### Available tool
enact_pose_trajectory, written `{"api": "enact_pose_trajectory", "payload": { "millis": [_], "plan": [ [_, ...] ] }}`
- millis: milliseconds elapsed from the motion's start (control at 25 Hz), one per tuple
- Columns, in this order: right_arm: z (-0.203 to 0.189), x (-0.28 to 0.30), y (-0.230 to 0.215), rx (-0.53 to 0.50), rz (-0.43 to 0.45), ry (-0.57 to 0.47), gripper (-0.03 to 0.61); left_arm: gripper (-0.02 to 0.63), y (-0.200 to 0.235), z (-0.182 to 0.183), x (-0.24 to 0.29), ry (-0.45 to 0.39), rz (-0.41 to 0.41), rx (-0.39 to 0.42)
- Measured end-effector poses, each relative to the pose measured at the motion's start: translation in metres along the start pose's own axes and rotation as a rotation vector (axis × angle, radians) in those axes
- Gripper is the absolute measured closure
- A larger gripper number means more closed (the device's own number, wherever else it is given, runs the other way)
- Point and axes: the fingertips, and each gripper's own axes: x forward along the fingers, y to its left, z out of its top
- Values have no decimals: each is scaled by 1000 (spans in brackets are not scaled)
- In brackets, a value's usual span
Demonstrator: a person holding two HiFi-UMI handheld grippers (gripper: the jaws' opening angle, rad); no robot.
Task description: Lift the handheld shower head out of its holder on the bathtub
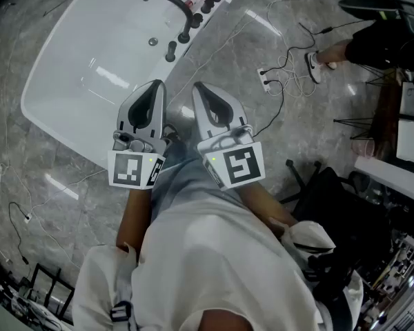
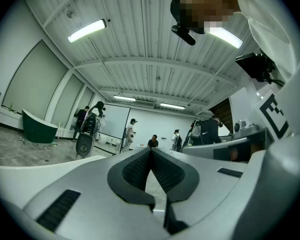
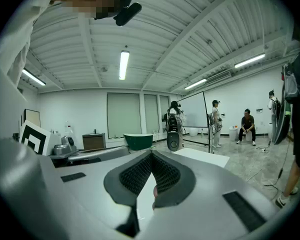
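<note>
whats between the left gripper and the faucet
Head view: only bare tub and its drain lie between left gripper and faucet.

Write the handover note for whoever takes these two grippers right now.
Left gripper: shut, empty, held close to the body.
Right gripper: shut, empty, right beside the left one.
Bathtub: white, ahead of both grippers. Black tap fittings stand along its rim at the top of the head view. The shower head is presumably among them, but I cannot single it out.
Done: nothing yet; neither gripper is near the fittings.
Left: reach to the rim, find the shower head, grip it and lift it out of its holder.
</note>
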Motion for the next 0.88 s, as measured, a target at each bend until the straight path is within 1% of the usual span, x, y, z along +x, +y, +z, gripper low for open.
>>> {"api": "enact_pose_trajectory", "payload": {
  "millis": [200, 360, 520, 640, 720, 800, 880],
  "plan": [
    [-9, 13, -7, -10, 31, -13, 561, 596, 0, -14, 14, 3, 7, 7],
    [-8, 18, -8, -22, 29, -35, 561, 595, 1, -21, 14, 13, 16, 3],
    [-20, 51, -21, -12, 64, -49, 561, 595, 15, -41, 39, 10, 8, 7],
    [-38, 89, -44, -24, 56, -48, 560, 595, 37, -67, 69, 14, 27, 18],
    [-59, 115, -58, -42, 60, -32, 560, 595, 52, -92, 88, 21, 48, 32],
    [-92, 146, -74, -48, 77, 13, 560, 595, 72, -129, 111, 51, 79, 37],
    [-132, 179, -93, -45, 87, 79, 558, 594, 96, -170, 133, 99, 121, 22]
  ]
}}
